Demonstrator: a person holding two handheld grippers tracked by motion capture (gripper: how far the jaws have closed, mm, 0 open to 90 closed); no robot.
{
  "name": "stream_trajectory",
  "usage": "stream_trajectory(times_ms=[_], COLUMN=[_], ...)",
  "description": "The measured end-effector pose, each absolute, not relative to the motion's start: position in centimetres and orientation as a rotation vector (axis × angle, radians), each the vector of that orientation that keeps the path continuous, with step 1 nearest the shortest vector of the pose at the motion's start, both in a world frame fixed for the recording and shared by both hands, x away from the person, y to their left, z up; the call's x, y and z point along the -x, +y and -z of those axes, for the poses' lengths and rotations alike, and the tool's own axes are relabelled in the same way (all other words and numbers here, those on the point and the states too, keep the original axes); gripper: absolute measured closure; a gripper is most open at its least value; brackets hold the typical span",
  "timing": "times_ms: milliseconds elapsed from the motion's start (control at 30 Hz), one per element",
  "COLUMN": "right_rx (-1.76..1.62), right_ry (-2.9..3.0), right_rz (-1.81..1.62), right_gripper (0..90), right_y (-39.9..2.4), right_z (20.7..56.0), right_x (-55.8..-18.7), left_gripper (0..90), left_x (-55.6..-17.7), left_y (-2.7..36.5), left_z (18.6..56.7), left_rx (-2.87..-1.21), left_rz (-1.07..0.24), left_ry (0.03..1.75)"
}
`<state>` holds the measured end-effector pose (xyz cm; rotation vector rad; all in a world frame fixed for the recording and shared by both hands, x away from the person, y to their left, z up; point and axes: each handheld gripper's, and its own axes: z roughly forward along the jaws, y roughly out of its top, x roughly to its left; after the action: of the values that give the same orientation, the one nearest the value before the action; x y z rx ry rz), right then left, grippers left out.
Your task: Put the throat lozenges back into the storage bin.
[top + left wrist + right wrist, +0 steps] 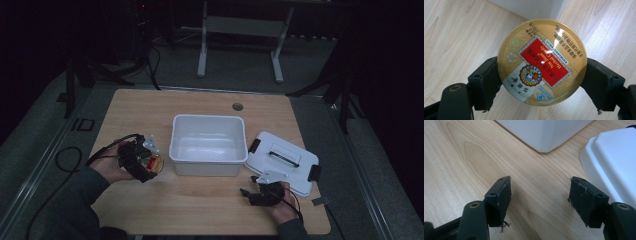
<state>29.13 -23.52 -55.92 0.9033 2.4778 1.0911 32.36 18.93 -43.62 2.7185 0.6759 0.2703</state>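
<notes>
I am holding the round candy tin in the left gripper, its two black jaws clamping the tin by its rim on either side, the printed gold and red lid facing the camera. In the high view the tin is sitting just beside the left wall of the white bin, near it but apart from it, and I cannot tell whether it is lifted or resting on the wooden table. I am judging the pickup as done and the placing as not yet done: the bin looks bare inside as far as I can see, and the tin is outside its rim. The right gripper is idling low near the table's front edge, jaws standing wide apart with nothing between them, just beside the white lid that lies flat to the right of the bin. What is left, as I read it, is carrying the tin over the bin wall, letting go, and probably fitting the lid afterwards.
</notes>
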Motion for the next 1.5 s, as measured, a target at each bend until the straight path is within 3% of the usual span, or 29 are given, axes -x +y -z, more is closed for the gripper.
stream_trajectory(times_ms=[1500], right_rx=[-0.905], right_ry=[2.478], right_rz=[-1.093], right_gripper=[33.5], right_y=[-23.5], right_z=[55.9], right_x=[-29.1], left_gripper=[20.5], left_x=[-34.2], left_y=[17.8], left_z=[38.2], left_rx=[-2.724], left_rz=[-0.314], left_ry=[0.615])
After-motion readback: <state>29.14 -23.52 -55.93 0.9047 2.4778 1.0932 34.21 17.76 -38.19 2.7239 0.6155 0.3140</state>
